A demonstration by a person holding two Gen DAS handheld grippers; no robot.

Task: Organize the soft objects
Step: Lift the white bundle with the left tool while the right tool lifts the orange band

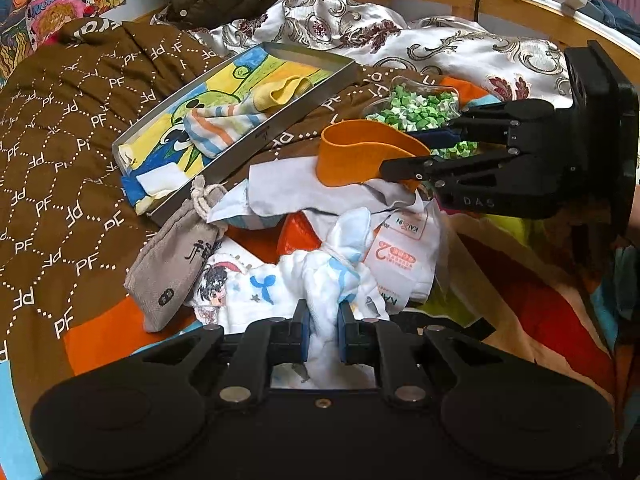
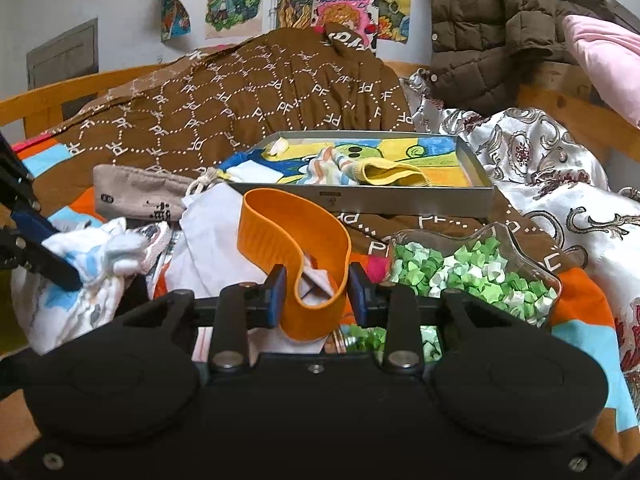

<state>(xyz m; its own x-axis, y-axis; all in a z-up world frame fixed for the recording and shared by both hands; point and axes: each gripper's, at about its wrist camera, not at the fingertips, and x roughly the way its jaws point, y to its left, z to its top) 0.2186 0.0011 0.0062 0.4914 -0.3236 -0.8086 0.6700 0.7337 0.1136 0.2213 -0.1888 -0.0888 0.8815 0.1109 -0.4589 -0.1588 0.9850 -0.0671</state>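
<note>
Here, nearest you, your left tool point(image 1: 323, 322) was nearly closed, its blue pads pinching a bunched white cloth point(image 1: 336, 272) with pale blue print. That cloth lay on the heap of soft things on the bed, its twisted length running straight away from the tool.

Just beyond and to the right, your right tool point(image 2: 316, 294) had its pads against the two sides of an orange band point(image 2: 294, 240), squeezing the loop's near end narrow. The rest of the band rose and curled away over a white garment point(image 1: 288, 188). Whether it was already lifted clear of the garment, I cannot tell.

A grey drawstring pouch point(image 1: 176, 256) lay to the left of the heap, and a clear dish of green paper stars point(image 2: 472, 272) sat just right of the band.

Further off stood the shallow metal tray point(image 1: 304, 110), with a striped sock point(image 1: 224, 128) and a yellow sock point(image 1: 282, 90) already in it. From your right tool it lay straight ahead, its long side square to you, so that hand looked the better placed to reach it. From the left tool it lay up and leftwards, its long axis slanting away to the right.
</note>
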